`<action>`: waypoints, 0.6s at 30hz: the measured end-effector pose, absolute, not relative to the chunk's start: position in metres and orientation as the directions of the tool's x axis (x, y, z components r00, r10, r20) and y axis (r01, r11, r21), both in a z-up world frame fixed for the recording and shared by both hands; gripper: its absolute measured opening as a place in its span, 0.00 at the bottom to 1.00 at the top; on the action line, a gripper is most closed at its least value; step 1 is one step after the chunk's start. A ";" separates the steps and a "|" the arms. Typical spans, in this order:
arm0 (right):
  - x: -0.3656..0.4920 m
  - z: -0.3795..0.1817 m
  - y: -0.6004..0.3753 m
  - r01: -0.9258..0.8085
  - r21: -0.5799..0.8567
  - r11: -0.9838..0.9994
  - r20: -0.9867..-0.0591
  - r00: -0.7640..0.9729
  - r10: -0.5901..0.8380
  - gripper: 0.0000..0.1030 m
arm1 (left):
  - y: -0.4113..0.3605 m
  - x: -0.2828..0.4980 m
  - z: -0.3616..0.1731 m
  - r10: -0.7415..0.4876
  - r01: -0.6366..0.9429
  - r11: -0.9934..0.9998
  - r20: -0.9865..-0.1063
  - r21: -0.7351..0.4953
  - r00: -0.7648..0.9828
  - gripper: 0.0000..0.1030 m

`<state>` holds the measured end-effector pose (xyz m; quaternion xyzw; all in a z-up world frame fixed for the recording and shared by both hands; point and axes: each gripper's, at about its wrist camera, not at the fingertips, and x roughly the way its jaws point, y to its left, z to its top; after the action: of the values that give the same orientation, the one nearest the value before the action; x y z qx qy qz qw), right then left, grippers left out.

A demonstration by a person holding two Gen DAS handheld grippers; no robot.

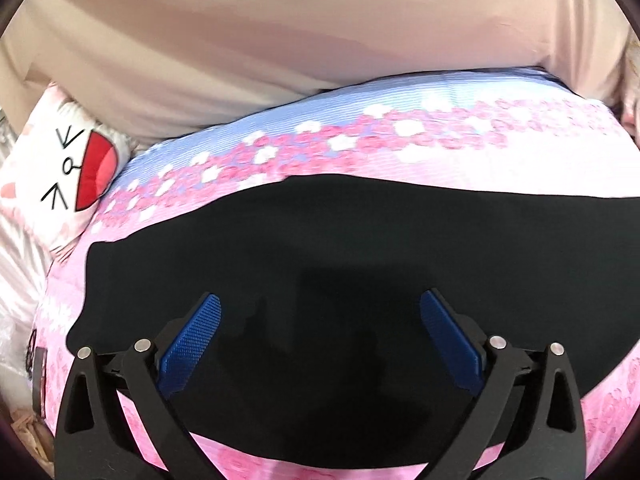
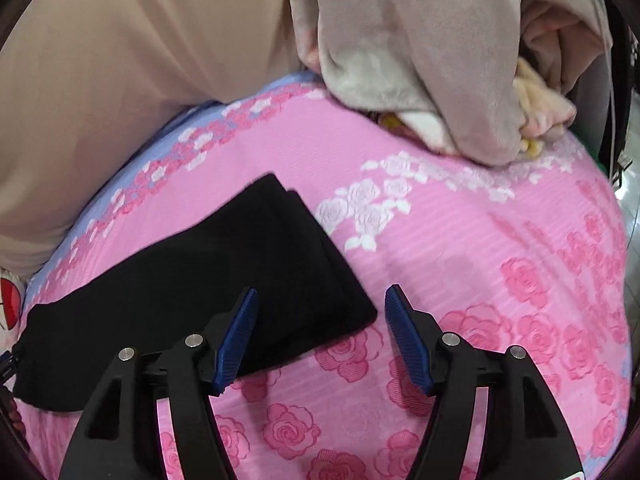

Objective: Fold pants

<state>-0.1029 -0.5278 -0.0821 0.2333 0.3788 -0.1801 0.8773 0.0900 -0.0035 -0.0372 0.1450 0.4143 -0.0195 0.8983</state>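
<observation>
1. Left gripper [image 1: 320, 316] spread wide, blue ribbed pads [image 1: 192, 344] well apart, nothing clamped between them; hovering over the black pants [image 1: 340, 240] and pointing down at them.
2. Right gripper [image 2: 320, 320] also open, though less wide, blue pads [image 2: 240, 336] apart with nothing held; left pad over the near corner of the pants [image 2: 180, 292], right pad over bare bed cover.
3. Pants lying flat on the pink bed cover [image 2: 460, 220], folded into a long dark band; plain black, no detail readable on the cloth.
4. Seen from the right wrist, band running from lower left up toward the middle, ending in a squared, layered edge at the far end, near a cluster of white roses.
5. Seen from the left wrist, same band filling most of the lower half, its far edge a smooth curve against the cover [image 1: 400, 152].
6. Bed cover pink with darker pink rose prints, a stripe of white roses, and a pale blue strip along the far side.
7. Beyond the blue strip, a wide beige cloth surface [image 1: 280, 40] rising like a curtain or sheet.
8. At far left in the left wrist view, a white cushion [image 1: 60, 168] with a cartoon face: black line eyes and whiskers, open red mouth.
9. At upper right in the right wrist view, a heap of grey fleecy fabric [image 2: 420, 60] resting on the cover, with bits of cream and yellow cloth showing under its edge.
</observation>
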 end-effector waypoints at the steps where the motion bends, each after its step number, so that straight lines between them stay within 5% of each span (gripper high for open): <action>1: -0.101 -0.083 -0.527 0.494 0.274 0.825 -0.746 0.651 -0.141 0.63 | -0.007 0.089 -0.038 0.084 0.163 0.955 -0.752 0.248 0.654 0.95; 4: -0.099 -0.084 -0.527 0.484 0.301 0.822 -0.738 0.664 -0.121 0.48 | -0.017 0.086 -0.043 0.079 0.182 0.951 -0.762 0.252 0.643 0.95; 5: -0.099 -0.085 -0.529 0.484 0.311 0.818 -0.739 0.665 -0.112 0.29 | -0.018 0.086 -0.044 0.081 0.183 0.950 -0.765 0.254 0.639 0.95; 6: -0.098 -0.086 -0.531 0.464 0.357 0.811 -0.729 0.681 -0.068 0.21 | -0.019 0.087 -0.046 0.084 0.182 0.950 -0.768 0.255 0.635 0.95; 12: -0.101 -0.063 -0.523 0.361 0.567 0.741 -0.598 0.799 0.068 0.19 | -0.012 0.085 -0.046 0.075 0.176 0.956 -0.773 0.236 0.630 0.95; 18: -0.067 0.006 -0.450 0.143 0.574 0.806 -0.485 0.853 0.193 0.19 | 0.025 0.082 -0.042 0.056 0.135 0.974 -0.771 0.182 0.634 0.95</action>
<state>-0.0665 -0.4499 0.0058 0.3108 0.2708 0.0137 0.9110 0.0818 0.0251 -0.0423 0.1118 0.4273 -0.0221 0.8969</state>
